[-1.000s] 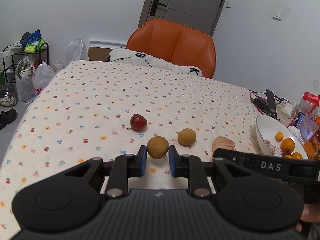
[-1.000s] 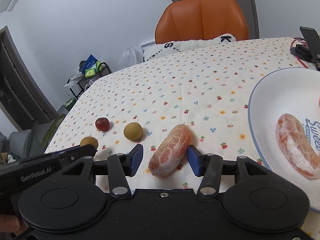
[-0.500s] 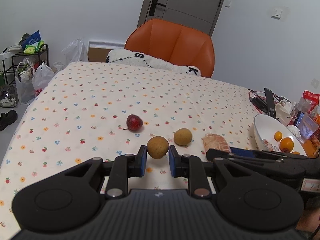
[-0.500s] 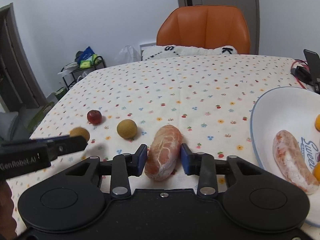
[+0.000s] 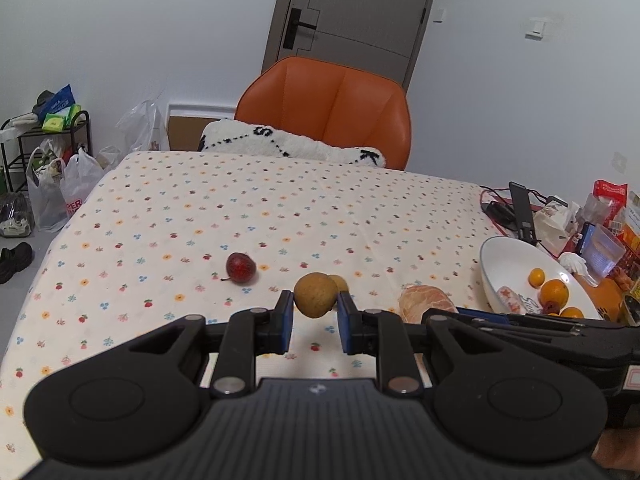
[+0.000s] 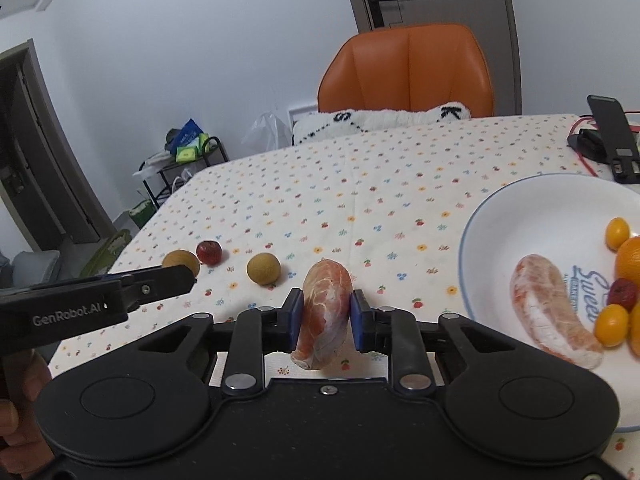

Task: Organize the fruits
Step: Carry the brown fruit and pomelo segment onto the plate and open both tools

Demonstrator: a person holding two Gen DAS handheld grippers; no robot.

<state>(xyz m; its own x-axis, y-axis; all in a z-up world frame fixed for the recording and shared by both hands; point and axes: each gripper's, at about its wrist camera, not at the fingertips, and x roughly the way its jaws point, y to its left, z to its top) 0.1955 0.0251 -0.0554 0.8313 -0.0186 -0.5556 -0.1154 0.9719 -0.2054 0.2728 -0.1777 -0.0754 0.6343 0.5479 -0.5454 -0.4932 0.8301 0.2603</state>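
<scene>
Left gripper: clenched on a brown round fruit, low centre of the left wrist view, blue pads pressing both its sides
Held brown fruit: raised off the cloth, shadow beneath; seen at far left of the right wrist view behind the gripper tip
Right gripper: clenched on a peeled pink citrus segment, lower centre of the right wrist view, segment upright between the pads, lower end hanging free
Second brown fruit: on the cloth, left of centre, just left of the held segment
Red fruit: on the cloth, left of centre, stem toward lower left
White bowl: right edge of the frame, holding another peeled segment, oranges and a small dark red fruit
Tablecloth: cream with small flower print, filling mid frame
Orange chair: upper centre, behind the table's far edge
Hand: lower left corner, gripping the left tool's handle
</scene>
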